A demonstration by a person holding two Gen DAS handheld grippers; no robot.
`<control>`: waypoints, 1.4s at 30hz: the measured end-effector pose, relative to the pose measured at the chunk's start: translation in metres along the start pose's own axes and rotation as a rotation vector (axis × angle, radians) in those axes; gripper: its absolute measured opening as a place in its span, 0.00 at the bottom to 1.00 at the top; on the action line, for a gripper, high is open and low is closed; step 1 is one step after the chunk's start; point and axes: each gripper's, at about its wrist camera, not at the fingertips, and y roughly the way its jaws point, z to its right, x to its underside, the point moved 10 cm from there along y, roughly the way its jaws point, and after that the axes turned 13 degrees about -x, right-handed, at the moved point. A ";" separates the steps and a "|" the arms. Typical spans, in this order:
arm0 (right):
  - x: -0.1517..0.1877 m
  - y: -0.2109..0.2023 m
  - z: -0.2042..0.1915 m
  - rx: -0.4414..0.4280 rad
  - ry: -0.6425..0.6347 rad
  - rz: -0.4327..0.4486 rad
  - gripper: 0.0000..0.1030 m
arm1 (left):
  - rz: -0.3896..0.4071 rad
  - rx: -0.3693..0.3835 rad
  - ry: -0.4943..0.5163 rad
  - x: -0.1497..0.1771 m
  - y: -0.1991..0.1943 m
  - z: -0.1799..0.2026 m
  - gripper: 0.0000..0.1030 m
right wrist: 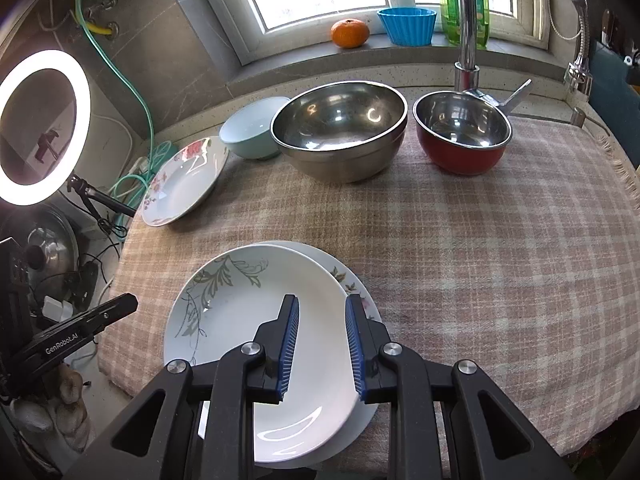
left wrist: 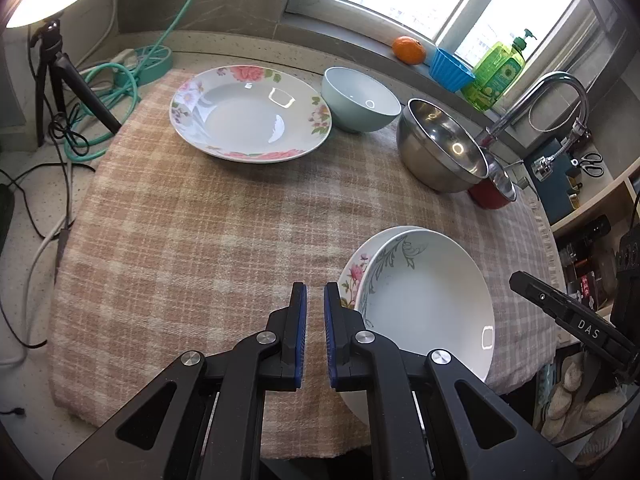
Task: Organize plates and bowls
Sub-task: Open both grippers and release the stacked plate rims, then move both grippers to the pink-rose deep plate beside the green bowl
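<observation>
A white plate with a grey leaf pattern (left wrist: 424,296) (right wrist: 260,320) lies stacked on a pink-flowered plate (left wrist: 352,276) (right wrist: 352,280) near the front edge of the checked cloth. My right gripper (right wrist: 322,304) hovers above this stack, open, nothing between its pads. My left gripper (left wrist: 315,292) is shut and empty, over the cloth just left of the stack. Further back lie a large floral plate (left wrist: 250,114) (right wrist: 184,180), a pale green bowl (left wrist: 360,100) (right wrist: 252,128), a steel bowl (left wrist: 440,144) (right wrist: 340,132) and a red steel-lined bowl (left wrist: 492,196) (right wrist: 462,136).
The checked cloth (left wrist: 200,240) covers the counter. A ring light (right wrist: 44,128) on a tripod (left wrist: 52,80), a green hose (left wrist: 120,84) and cables crowd the left. A faucet (right wrist: 468,20) stands behind the bowls; an orange (right wrist: 350,32), blue cup (right wrist: 408,26) and soap bottle (left wrist: 496,68) sit on the sill.
</observation>
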 end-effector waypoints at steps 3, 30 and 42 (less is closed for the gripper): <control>-0.004 -0.004 -0.005 -0.002 -0.011 0.016 0.23 | -0.004 0.000 0.005 -0.001 -0.001 -0.002 0.07; -0.082 -0.025 -0.073 -0.162 -0.309 -0.053 0.37 | 0.126 -0.102 -0.322 -0.021 -0.050 -0.040 0.07; -0.125 -0.004 -0.117 -0.139 -0.352 -0.018 0.37 | 0.110 -0.058 -0.314 -0.044 -0.037 -0.077 0.07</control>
